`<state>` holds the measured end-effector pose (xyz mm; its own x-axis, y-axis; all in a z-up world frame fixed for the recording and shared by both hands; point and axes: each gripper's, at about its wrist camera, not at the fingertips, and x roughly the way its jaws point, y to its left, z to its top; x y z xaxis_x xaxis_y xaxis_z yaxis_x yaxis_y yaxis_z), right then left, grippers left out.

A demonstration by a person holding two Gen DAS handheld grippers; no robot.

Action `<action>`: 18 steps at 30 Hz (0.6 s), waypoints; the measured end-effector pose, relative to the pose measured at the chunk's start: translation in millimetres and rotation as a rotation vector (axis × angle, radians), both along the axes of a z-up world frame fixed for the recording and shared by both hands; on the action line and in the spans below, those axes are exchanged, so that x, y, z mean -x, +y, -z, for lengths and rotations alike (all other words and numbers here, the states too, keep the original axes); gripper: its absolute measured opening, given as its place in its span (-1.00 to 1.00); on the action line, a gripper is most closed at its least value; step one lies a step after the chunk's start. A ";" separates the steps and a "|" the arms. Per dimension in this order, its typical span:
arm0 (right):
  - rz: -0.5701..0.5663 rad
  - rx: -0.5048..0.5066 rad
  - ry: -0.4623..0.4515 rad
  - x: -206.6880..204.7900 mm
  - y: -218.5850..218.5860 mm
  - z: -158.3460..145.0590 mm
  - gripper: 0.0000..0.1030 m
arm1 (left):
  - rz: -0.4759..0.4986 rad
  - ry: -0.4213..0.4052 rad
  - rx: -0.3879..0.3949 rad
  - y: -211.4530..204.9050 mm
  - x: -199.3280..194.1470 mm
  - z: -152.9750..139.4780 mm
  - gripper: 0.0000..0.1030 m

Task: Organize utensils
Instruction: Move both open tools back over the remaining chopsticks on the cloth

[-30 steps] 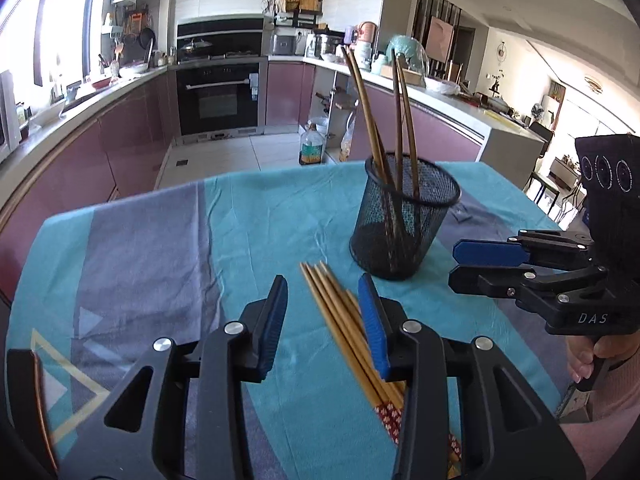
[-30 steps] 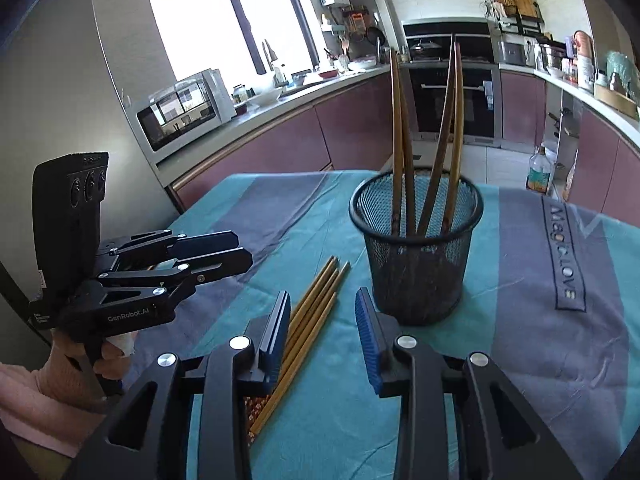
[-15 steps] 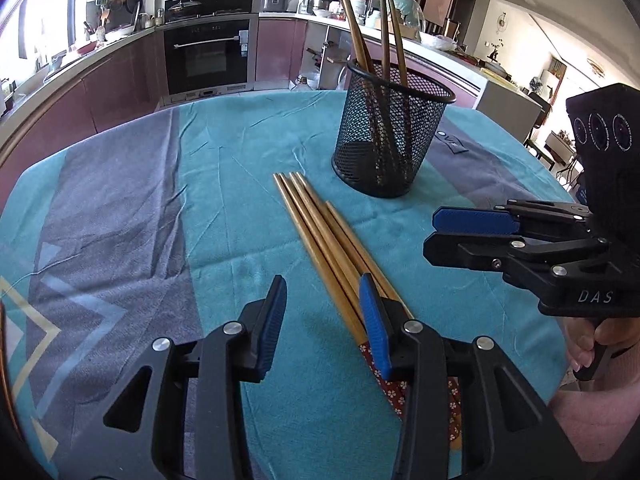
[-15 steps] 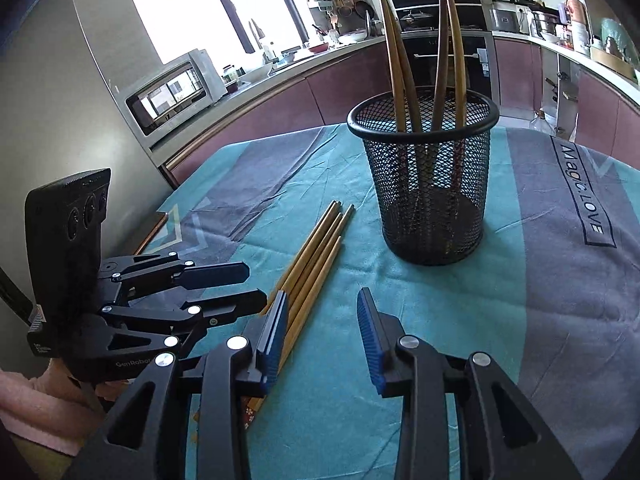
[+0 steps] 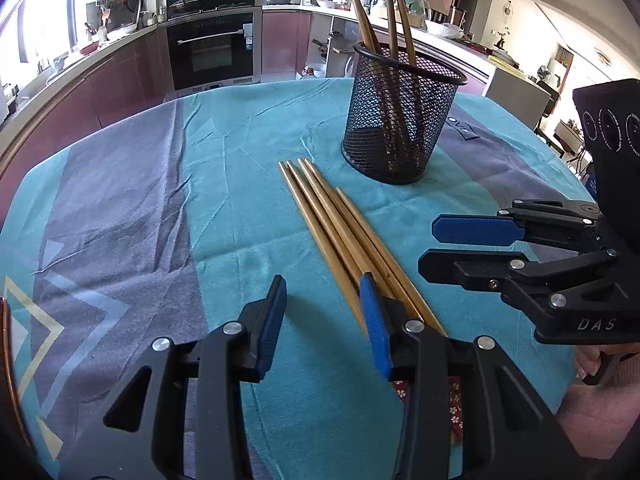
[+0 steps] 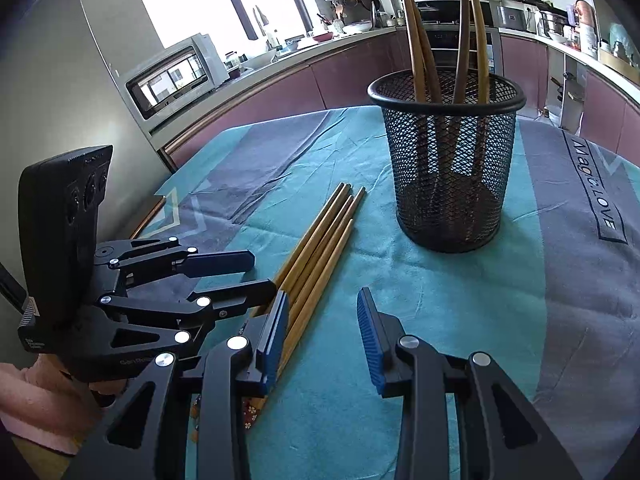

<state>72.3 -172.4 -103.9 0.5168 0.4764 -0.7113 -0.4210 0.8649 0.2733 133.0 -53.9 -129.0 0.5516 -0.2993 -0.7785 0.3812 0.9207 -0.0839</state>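
Note:
Several wooden chopsticks (image 5: 332,216) lie side by side on the teal tablecloth, also in the right wrist view (image 6: 320,240). A black mesh cup (image 5: 396,120) stands behind them, holding several chopsticks upright; it shows in the right wrist view too (image 6: 448,160). My left gripper (image 5: 322,308) is open and empty, low over the near ends of the chopsticks, its right finger over them. My right gripper (image 6: 322,320) is open and empty, just right of the chopsticks. Each gripper shows in the other's view: the right (image 5: 472,244), the left (image 6: 240,276).
The table has a teal and grey cloth (image 5: 160,200) with its edge close at the left and front. Kitchen counters, an oven (image 5: 212,48) and a microwave (image 6: 172,76) stand beyond the table.
Both grippers have come lower and closer to the loose chopsticks. The left gripper's right finger now reaches over their near ends. Both stay open.

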 end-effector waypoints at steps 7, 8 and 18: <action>-0.008 0.074 -0.004 -0.4 12.8 6.4 -0.37 | 0.004 -0.010 -0.021 1.0 1.3 -0.4 -0.35; -0.008 0.089 -0.005 -0.2 15.2 7.6 -0.38 | 0.002 -0.011 -0.022 1.7 1.4 -0.6 -0.35; 0.003 0.163 -0.016 0.3 18.9 10.3 -0.54 | -0.007 -0.006 -0.017 7.2 2.4 0.4 -0.36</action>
<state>72.0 -153.5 -114.2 0.5300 0.3536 -0.7707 -0.4217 0.8985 0.1222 130.7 -46.7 -129.3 0.5584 -0.2820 -0.7802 0.3749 0.9247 -0.0660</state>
